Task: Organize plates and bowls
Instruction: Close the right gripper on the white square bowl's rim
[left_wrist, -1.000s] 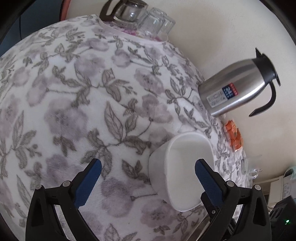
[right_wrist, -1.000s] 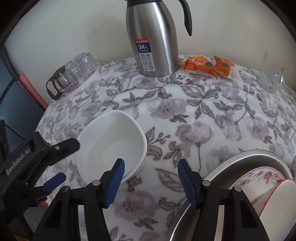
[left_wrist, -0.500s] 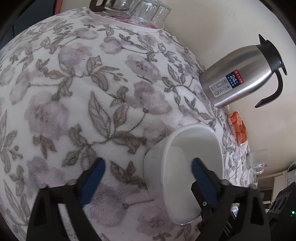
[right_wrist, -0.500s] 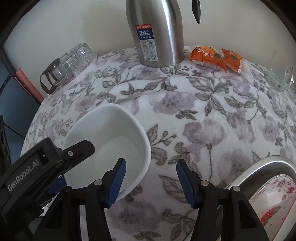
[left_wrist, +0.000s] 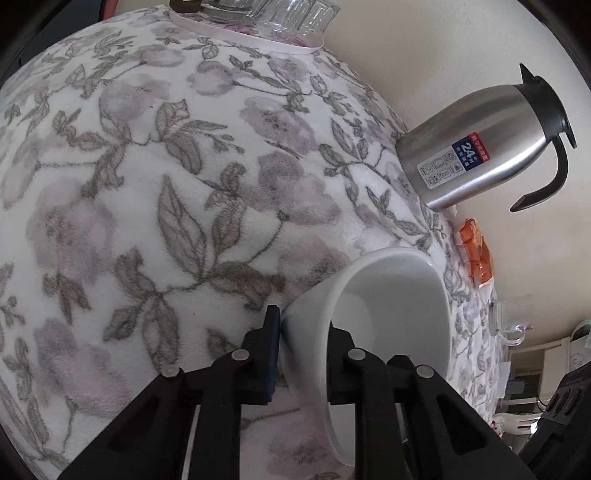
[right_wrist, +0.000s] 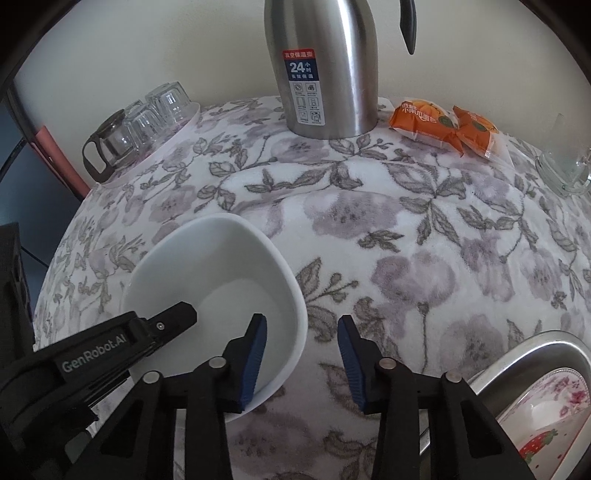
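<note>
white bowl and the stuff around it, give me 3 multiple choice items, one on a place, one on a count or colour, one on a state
1. Where does the steel thermos jug stand?
A. at the far edge of the table, by the wall
B. inside the metal basin
C. on the tray with the glasses

2. What colour are the snack packets beside the jug?
A. green
B. orange
C. blue

3. How does the left gripper stand to the white bowl?
A. open, well clear of it
B. shut on its rim
C. shut on nothing

Answers:
1. A, its base sits on the floral cloth right against the wall.
2. B, both wrappers are orange.
3. B, in the left wrist view the bowl's wall is pinched between the jaws, one pad outside and one inside.
</note>
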